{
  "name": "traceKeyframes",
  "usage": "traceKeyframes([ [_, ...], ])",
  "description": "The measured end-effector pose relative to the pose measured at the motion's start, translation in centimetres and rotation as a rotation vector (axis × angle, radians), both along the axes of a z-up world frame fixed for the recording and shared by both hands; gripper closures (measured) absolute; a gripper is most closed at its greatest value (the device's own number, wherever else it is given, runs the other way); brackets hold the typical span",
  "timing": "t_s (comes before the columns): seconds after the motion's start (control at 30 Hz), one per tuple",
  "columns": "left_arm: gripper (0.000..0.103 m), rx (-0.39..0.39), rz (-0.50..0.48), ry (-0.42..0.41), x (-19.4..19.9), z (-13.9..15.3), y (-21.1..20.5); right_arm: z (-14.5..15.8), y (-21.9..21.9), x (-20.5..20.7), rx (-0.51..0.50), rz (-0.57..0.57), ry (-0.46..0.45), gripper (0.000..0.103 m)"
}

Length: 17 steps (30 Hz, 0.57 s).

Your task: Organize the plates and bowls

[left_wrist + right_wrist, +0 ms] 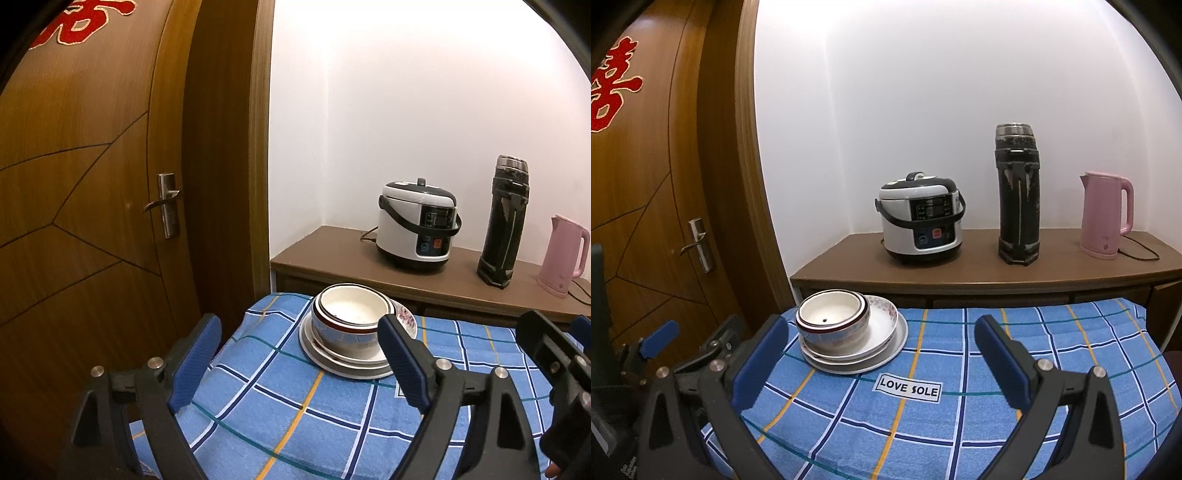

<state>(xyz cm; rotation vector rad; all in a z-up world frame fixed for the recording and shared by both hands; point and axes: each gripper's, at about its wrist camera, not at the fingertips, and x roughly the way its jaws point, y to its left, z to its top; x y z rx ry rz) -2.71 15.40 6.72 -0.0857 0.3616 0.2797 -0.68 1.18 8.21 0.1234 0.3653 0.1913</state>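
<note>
I'm looking at a white-walled corner with a wooden door (92, 166) on the left and a surface draped in a blue checked cloth (960, 424). On the cloth's far left part sits the stack of dishes: a grey plate (899, 341) at the bottom, a white plate (879, 334) on it, a floral-rimmed dish (884, 306) tucked behind, and a red-banded bowl (833, 325) on top. The bowl holds only a small dark speck on its white floor; that speck shows in my right wrist view, while the left wrist view shows only faint marks inside.

My left gripper (299, 354) hovers just in front of the stack with its blue pads spread wide, holding nothing. My right gripper (881, 358) is to the right of the stack, likewise spread and empty. Each view catches the other gripper at its edge.

In front of the stack, a label (908, 387) on the cloth reads "LOVE SOLE" in the right view; in the left view a finger covers it. Behind the stack, a brown cabinet (979, 269) carries a white rice cooker (919, 221), a tall black flask (1017, 195) and a pink kettle (1106, 214). A red paper character (609, 85) is stuck on the door.
</note>
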Motion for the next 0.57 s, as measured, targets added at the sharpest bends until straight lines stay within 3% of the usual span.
traceKeyframes([
  [0.57, 0.015, 0.032, 0.027, -0.008, 0.15, 0.33, -0.41, 0.40, -0.87, 0.00, 0.019, -0.023, -0.009, 0.000],
])
